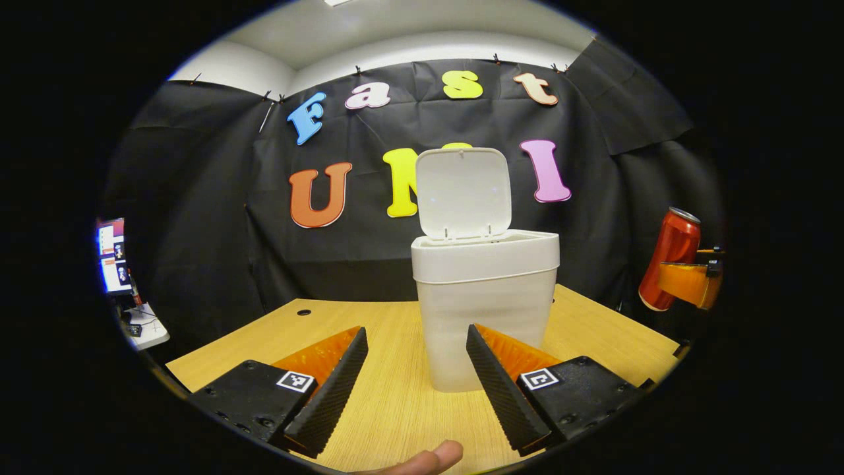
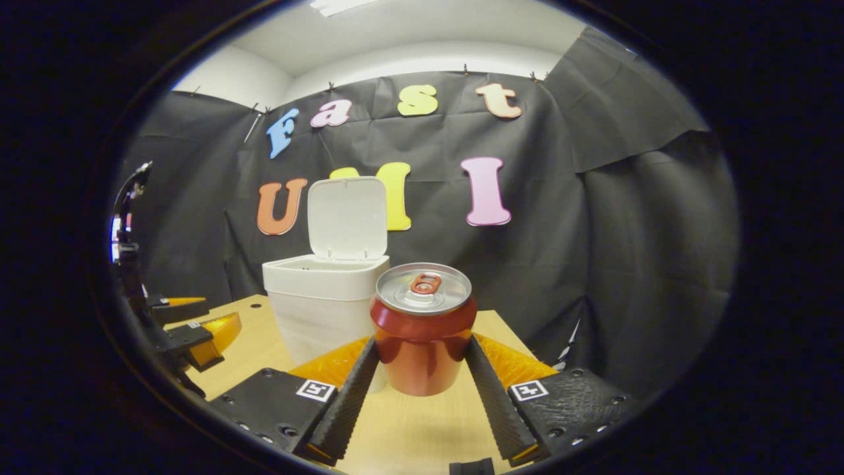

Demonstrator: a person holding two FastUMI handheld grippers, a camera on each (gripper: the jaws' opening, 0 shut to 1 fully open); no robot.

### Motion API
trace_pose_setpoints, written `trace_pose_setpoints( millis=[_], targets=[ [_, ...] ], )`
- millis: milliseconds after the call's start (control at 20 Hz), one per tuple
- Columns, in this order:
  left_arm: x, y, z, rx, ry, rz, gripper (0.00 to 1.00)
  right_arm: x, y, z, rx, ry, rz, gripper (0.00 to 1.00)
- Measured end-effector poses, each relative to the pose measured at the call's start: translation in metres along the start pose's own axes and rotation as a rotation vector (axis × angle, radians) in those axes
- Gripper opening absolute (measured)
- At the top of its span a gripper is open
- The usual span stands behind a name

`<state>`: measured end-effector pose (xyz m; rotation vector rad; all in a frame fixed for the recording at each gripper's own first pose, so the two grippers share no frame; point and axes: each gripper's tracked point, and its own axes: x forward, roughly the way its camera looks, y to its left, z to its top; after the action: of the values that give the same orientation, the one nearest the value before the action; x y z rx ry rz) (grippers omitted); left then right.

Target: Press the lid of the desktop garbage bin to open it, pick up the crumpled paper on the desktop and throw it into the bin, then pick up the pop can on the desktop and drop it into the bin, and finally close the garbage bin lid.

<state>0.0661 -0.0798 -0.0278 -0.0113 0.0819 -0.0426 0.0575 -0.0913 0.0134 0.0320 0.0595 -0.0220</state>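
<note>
Pop can [image 2: 422, 330], a smooth red cylinder with a silver top and pull tab, stands upright at the centre of the right gripper view, long axis vertical, clear of the wooden table [image 2: 395, 429], pinched between the ribbed fingers of the right gripper [image 2: 422, 389]. Left of it sits the white plastic garbage bin [image 2: 323, 310], rounded, its lid [image 2: 347, 218] hinged upright. In the left gripper view the left gripper [image 1: 415, 389] has its fingers spread, holding nothing, before the bin [image 1: 484, 310]; the can [image 1: 669, 257] tilts at right

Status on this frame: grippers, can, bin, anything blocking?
Right gripper shut on pop can, lifted off the table. Left gripper open, facing garbage bin. Lid up. Nothing blocks the bin's mouth.
</note>
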Motion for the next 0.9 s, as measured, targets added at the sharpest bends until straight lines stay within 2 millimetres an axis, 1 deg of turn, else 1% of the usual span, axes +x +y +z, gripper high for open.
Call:
trace_pose_setpoints(
  millis=[200, 300, 450, 550, 650, 750, 850, 900],
  targets=[
    [-0.012, 0.017, -0.002, -0.009, -0.020, 0.009, 0.97, -0.007, -0.002, 0.000, -0.001, 0.006, -0.045, 0.81],
    [-0.017, 0.021, -0.001, -0.017, -0.029, 0.000, 0.97, -0.011, 0.004, -0.001, -0.021, 0.008, -0.055, 0.81],
    [-0.026, 0.020, -0.001, -0.021, -0.027, -0.028, 0.97, -0.021, 0.019, -0.001, -0.046, -0.002, -0.035, 0.81],
    [-0.031, 0.016, -0.003, -0.005, -0.019, -0.045, 0.97, -0.026, 0.023, 0.002, -0.065, -0.014, -0.044, 0.81],
    [-0.035, 0.014, -0.006, -0.003, -0.016, -0.066, 0.97, -0.029, 0.028, 0.010, -0.088, -0.035, -0.069, 0.81],
    [-0.036, 0.013, -0.006, 0.005, -0.020, -0.081, 0.97, -0.034, 0.040, 0.022, -0.104, -0.073, -0.068, 0.81],
    [-0.039, 0.019, -0.008, 0.008, -0.014, -0.079, 0.97, -0.034, 0.049, 0.029, -0.136, -0.086, -0.068, 0.81],
    [-0.038, 0.023, -0.007, 0.006, -0.014, -0.073, 0.97, -0.033, 0.054, 0.033, -0.154, -0.086, -0.070, 0.81]
  ],
)
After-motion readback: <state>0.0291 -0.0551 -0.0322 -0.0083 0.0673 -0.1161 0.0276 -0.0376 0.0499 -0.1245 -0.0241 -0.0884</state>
